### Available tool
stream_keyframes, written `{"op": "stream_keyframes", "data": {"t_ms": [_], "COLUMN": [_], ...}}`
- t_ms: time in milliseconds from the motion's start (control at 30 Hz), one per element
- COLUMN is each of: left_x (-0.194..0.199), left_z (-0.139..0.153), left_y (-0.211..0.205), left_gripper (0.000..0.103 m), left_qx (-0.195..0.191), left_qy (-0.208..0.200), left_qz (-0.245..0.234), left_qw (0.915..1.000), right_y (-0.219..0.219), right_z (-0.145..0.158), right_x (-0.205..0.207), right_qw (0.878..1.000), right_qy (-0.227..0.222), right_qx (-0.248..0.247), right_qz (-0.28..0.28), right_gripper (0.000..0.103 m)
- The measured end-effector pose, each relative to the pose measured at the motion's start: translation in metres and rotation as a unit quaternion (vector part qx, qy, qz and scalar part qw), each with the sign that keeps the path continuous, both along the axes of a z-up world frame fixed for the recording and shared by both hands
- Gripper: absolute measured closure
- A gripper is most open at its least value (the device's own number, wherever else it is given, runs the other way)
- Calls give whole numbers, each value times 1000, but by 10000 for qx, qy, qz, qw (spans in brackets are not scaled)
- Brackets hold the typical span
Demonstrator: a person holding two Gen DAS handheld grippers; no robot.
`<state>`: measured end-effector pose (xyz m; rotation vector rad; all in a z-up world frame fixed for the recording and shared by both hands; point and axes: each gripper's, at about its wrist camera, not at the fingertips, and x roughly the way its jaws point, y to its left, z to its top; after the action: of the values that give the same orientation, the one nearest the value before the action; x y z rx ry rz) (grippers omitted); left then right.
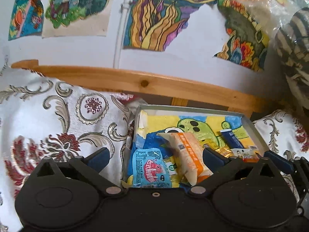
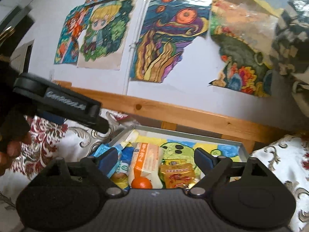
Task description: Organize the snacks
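The left gripper (image 1: 155, 155) hangs with its jaws spread wide and nothing between them, above a shallow grey tray (image 1: 249, 124) that sits on a floral cloth (image 1: 58, 116). The snacks lie inside the tray: a blue packet (image 1: 148, 169) at about 7 o'clock, an orange-and-white packet (image 1: 190, 154) leaning across the middle, and a dark blue tube (image 1: 231, 138) toward 3 o'clock.

The right gripper (image 2: 155, 159) is also wide open and empty — it hovers over the same tray, where a yellow-and-red packet (image 2: 178, 176) lies just beside the orange-and-white one at 5 o'clock. At 9 o'clock in the right wrist view, a gloved hand (image 2: 11, 135) grips the other tool's handle. A wooden rail (image 1: 144, 83) runs behind the tray, with coloured drawings (image 1: 160, 15) on the wall above.
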<state>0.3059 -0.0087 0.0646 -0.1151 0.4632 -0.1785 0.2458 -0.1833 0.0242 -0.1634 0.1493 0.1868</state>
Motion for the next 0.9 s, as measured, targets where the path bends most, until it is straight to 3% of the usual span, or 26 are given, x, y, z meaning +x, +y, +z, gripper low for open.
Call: {"op": "stream_keyframes", "data": {"t_ms": [433, 900], "left_x": [-66, -133], "left_z": [21, 25], "left_y": [-1, 2], "left_gripper": [1, 1], "left_qx": [-30, -74], "left_qy": [-224, -352], "left_qz": [145, 389], "left_qw": [9996, 9986], "right_y": [-20, -37], "right_z": [27, 41], "right_x": [-56, -110], "right_qw": [9989, 9964], "right_qy": [-96, -162], "right_qx": [370, 711], "right_qz": [-281, -439], "right_gripper": [0, 0]}}
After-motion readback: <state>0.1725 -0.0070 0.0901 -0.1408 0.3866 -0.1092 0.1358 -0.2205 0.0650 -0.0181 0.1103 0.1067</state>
